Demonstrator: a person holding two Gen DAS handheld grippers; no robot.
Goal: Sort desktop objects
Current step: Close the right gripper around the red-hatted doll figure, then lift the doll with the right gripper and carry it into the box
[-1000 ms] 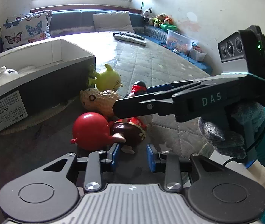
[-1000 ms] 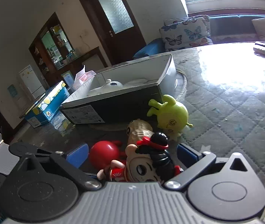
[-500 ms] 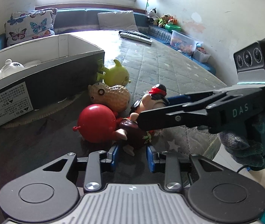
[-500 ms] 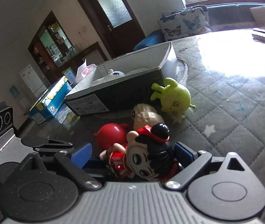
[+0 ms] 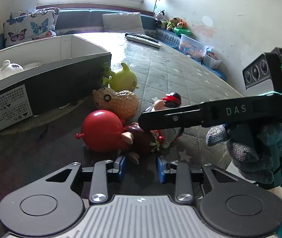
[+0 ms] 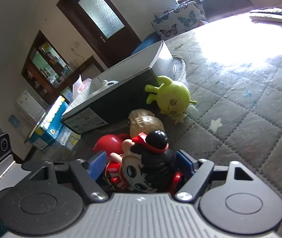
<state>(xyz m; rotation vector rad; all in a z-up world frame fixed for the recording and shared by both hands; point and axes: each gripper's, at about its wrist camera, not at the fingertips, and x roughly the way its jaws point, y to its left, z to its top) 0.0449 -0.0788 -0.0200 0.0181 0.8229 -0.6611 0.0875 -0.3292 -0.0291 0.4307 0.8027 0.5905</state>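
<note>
On the quilted table cover (image 5: 176,73), beside the open cardboard box (image 5: 47,83), four toys lay in a cluster. The green alien toy (image 5: 124,78) lay nearest the box corner, touching its dark side wall; the tan peanut-shaped toy (image 5: 117,102) lay just in front of it, and the red round toy (image 5: 101,130) lay in front of that, touching the peanut toy. The doll in the red costume (image 6: 141,168), with a black hair bun and a red headband, sat between the blue pads of the right gripper (image 6: 141,165); the jaws stood part-closed around the doll, a pad close on either side, though firm contact could not be confirmed. In the left wrist view the right gripper (image 5: 147,121) reached in from the right, held by a grey-gloved hand (image 5: 248,144), and its black finger crossed in front of the doll (image 5: 168,101). The left gripper (image 5: 140,166) was open with nothing between its blue pads, its tips just short of the red round toy and the doll's lower body. A white plush figure (image 5: 6,70) lay inside the box. A remote control (image 5: 143,38) lay at the far end of the cover, well apart from the toys
</note>
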